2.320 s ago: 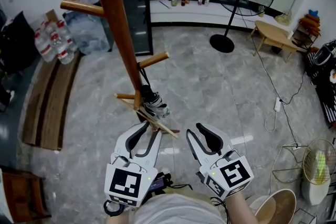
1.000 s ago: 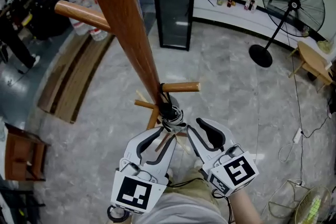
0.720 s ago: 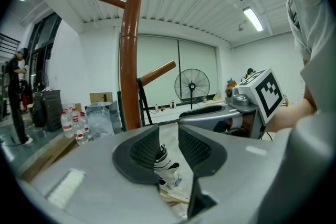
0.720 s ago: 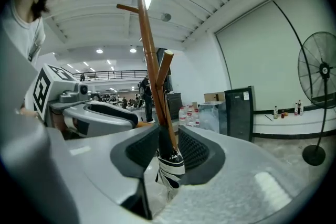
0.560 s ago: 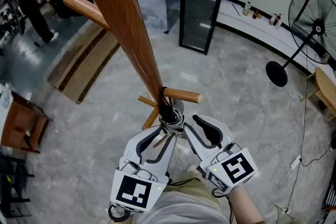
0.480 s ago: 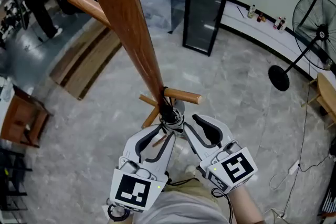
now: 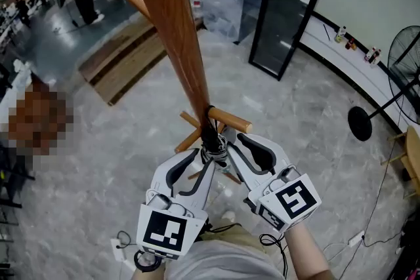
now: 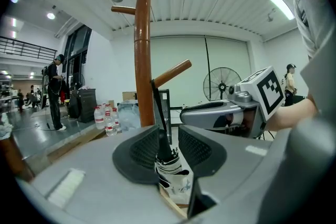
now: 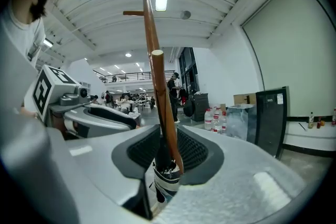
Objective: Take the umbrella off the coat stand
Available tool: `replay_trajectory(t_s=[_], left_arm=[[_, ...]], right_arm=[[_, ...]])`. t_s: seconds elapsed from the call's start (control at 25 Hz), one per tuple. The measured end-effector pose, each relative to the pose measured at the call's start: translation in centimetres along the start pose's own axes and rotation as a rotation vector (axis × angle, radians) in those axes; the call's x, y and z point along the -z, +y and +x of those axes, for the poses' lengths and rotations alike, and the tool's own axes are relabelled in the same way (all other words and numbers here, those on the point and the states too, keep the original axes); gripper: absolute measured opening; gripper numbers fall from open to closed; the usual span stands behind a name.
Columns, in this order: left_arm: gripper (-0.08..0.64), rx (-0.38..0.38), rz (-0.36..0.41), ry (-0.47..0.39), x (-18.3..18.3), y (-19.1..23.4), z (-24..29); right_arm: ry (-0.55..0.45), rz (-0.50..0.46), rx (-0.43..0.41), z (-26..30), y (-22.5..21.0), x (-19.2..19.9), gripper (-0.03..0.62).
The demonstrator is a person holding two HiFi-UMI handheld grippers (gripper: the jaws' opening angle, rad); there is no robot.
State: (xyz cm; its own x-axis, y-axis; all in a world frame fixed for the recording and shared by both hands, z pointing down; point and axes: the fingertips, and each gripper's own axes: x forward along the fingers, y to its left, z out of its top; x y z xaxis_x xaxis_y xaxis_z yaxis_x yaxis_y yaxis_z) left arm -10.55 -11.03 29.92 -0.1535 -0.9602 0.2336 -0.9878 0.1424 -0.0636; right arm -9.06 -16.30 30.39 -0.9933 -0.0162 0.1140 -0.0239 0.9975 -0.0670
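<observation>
Right gripper view, tool (image 9: 168, 148) closing – umbrella (image 9: 167, 182) between

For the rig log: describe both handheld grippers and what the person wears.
Both the left gripper and right gripper are light grey shells with black ribbed pads inside curved jaws. Each bears a white marker cube printed with black squares. Black cables trail from their rear ends. The person wears a light grey shirt.

Compact folded umbrella (image 7: 212, 151): white fabric with dark print, black top. Hangs upright by black strap (image 8: 158, 112) from short lower peg (image 7: 231, 120) of red-brown wooden coat stand (image 7: 172, 29), just beside pole.
</observation>
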Motion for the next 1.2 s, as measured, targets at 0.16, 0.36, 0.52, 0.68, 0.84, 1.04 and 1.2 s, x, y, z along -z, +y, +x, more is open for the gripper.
replay_trajectory(t_s=[0.16,0.36,0.52,0.68,0.84,1.04,1.2], left_arm=[[0.110,-0.041,-0.006,-0.001,0.0,0.0,0.1],[0.110,-0.091,-0.010,0.000,0.0,0.4,0.1],[0.110,-0.130,-0.019,0.003,0.1,0.8,-0.3],[0.110,-0.156,-0.022,0.007,0.1,0.9,-0.4],[0.110,-0.172,-0.018,0.009,0.0,0.9,-0.5],[0.110,-0.182,-0.016,0.009,-0.1,0.8,-0.4],[0.110,-0.182,-0.017,0.007,-0.2,0.8,-0.3]], right_arm=[[-0.008,-0.016,-0.060,0.9,-0.1,-0.6,0.092],[-0.007,-0.050,-0.138,2.2,0.2,-1.0,0.083],[-0.012,-0.076,-0.178,3.0,0.5,-1.5,0.083],[-0.013,-0.092,-0.203,3.5,0.4,-1.7,0.080],[-0.010,-0.094,-0.226,3.9,0.3,-1.7,0.075],[-0.011,-0.091,-0.258,4.3,0.5,-1.6,0.072],[-0.010,-0.091,-0.290,4.5,0.8,-1.5,0.057]])
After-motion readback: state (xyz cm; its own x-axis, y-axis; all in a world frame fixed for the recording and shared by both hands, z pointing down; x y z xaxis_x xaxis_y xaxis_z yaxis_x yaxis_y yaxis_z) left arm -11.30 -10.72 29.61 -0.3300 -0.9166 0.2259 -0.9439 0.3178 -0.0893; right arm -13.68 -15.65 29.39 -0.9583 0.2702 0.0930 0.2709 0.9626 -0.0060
